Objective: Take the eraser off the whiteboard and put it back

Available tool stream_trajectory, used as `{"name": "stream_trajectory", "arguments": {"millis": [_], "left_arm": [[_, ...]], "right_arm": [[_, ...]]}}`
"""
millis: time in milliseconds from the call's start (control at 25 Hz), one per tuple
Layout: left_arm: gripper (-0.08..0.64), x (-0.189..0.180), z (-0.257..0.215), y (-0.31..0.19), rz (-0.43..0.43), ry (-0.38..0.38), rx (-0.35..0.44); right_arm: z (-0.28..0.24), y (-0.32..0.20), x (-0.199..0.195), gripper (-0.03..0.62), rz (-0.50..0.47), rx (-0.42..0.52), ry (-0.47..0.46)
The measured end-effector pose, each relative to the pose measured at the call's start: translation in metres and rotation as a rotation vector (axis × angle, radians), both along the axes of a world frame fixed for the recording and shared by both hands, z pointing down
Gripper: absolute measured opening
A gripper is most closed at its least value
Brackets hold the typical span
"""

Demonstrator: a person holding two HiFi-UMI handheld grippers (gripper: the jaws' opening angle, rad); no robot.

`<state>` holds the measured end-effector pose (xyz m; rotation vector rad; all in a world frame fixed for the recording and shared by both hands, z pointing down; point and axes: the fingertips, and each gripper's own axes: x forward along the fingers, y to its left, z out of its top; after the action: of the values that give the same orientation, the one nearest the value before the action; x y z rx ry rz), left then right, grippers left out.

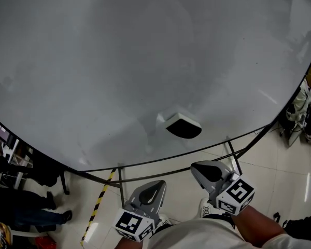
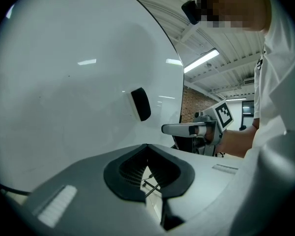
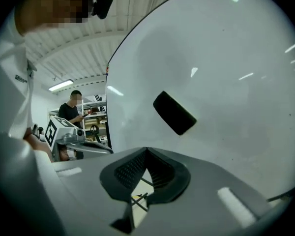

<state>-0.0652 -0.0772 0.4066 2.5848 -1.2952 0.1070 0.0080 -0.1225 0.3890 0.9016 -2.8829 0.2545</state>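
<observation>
Evidently stuck flat to the whiteboard (image 1: pixel 145 61), likely by magnet: black eraser (image 1: pixel 183 126), near the lower edge. Held level at six o'clock of it, well apart: right gripper (image 1: pixel 203 169) and left gripper (image 1: pixel 153 187), jaws pressed together on nothing, seemingly idle between reaches

A strip of yellow-and-black tape (image 1: pixel 98 204) is laid on the pale tiled floor (image 1: pixel 280 160). Legs in dark trousers (image 1: pixel 26 214) are seen at the head view's lower left. A person in a black shirt (image 3: pixel 70 113) is seen by shelves (image 3: pixel 95 113). A brick wall (image 2: pixel 191 107) is lit by a ceiling tube (image 2: pixel 201 60).
</observation>
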Motion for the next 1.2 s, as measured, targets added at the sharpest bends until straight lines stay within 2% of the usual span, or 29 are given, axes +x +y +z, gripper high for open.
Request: {"name": "stream_trajectory", "arguments": {"millis": [200,440,720,1000,1200], "left_arm": [[0.012,0.003,0.001,-0.001,0.01,-0.002,-0.004],[0.012,0.002,0.003,0.0,0.008,-0.01,-0.006],[0.012,0.006,0.003,-0.002,0.021,-0.023,-0.004],[0.012,0.004,-0.004,0.003,0.082,-0.026,0.014],[0.012,-0.007,-0.001,0.011,0.136,-0.011,0.0]], "right_arm": [[0.006,0.017,0.013,0.002,-0.049,-0.066,-0.044],[0.015,0.033,0.024,0.002,-0.072,-0.042,0.008],[0.018,0.034,0.031,0.002,-0.046,-0.04,0.031],[0.015,0.044,0.019,0.002,-0.014,0.004,0.073],[0.016,0.056,0.01,0.002,0.071,-0.049,0.01]]}}
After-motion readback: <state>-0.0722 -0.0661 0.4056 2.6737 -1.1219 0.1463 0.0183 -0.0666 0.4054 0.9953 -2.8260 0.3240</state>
